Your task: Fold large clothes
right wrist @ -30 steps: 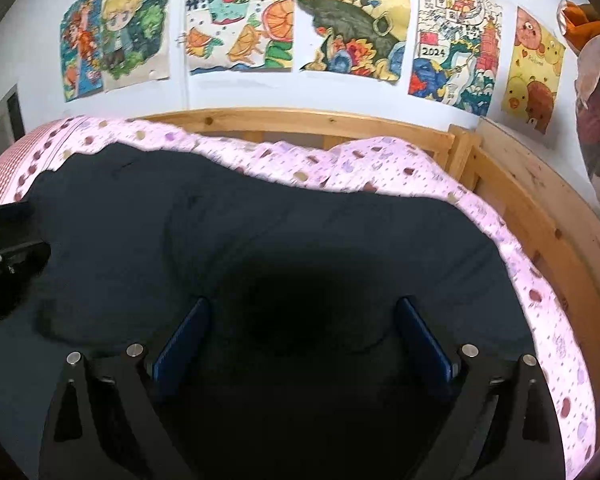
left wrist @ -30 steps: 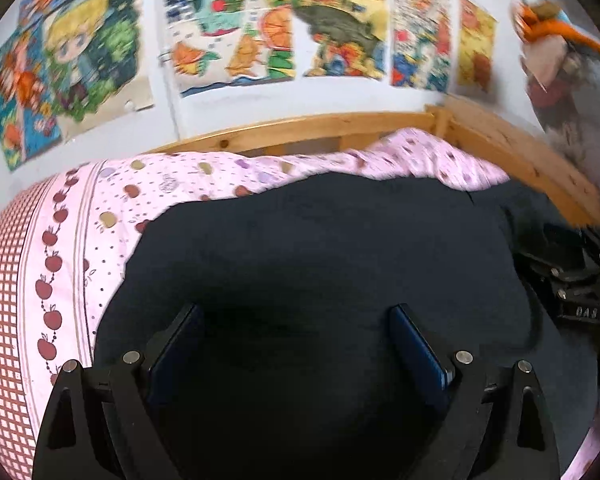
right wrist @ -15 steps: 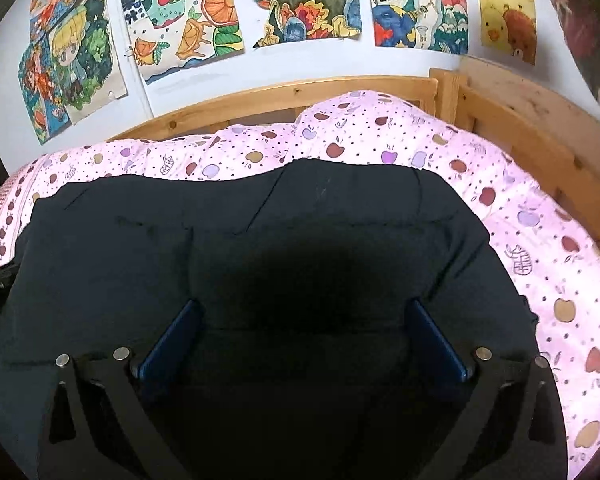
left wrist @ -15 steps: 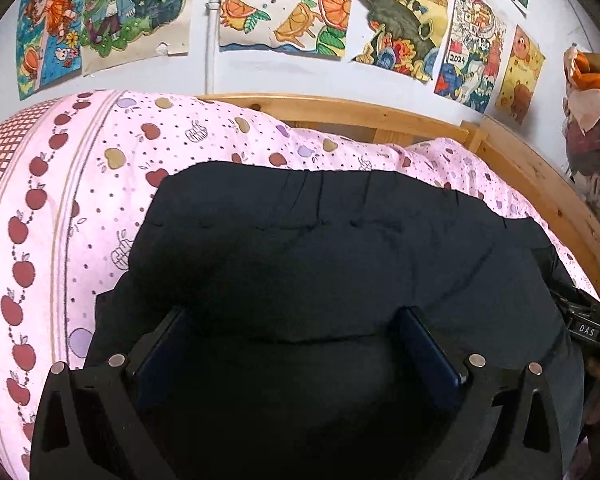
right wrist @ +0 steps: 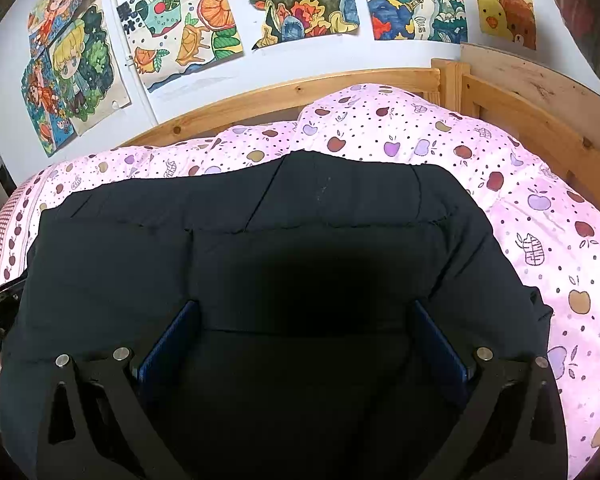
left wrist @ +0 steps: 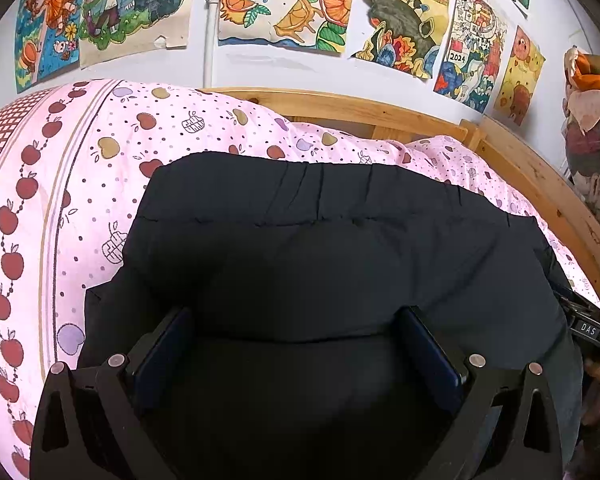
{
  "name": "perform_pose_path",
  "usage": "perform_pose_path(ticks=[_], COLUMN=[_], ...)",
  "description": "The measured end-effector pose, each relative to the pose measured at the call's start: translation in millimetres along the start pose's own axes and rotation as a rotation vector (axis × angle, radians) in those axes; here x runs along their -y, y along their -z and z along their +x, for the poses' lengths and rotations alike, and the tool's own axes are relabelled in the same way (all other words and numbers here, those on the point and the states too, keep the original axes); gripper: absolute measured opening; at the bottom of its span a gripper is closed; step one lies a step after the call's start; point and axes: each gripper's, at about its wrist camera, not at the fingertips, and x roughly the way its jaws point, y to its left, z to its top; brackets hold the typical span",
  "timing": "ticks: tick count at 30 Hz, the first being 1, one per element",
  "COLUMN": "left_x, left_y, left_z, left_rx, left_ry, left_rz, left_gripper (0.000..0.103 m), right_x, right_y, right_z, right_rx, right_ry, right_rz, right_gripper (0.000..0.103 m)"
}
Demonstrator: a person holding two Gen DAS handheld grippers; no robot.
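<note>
With both the left gripper (left wrist: 296,344) and right gripper (right wrist: 306,336) spread wide and holding nothing, the folded black padded jacket (left wrist: 332,248) lies mid-bed on the pink apple-print quilt (left wrist: 60,184), where its puffy fold may spring open.

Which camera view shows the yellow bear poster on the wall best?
The right wrist view shows the yellow bear poster best: it is large and sharp near the top right, though its top is cut off. In the left wrist view the same poster is smaller, tilted and far toward the right edge.
</note>
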Motion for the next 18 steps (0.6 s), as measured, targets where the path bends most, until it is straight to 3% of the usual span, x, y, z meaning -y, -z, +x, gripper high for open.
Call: perform_pose_path(ticks=[18], left_x=[3.1], left_y=[11.0], left_z=[-4.6], left_rx=[0.06], left_ry=[-0.008], left_rz=[0.017], left_gripper=[0.103], right_x=[-5.2], right_y=[10.2], right_z=[-16.9], right_rx=[0.088], right_ry=[0.045], right_rz=[-0.024], right_gripper=[0.102])
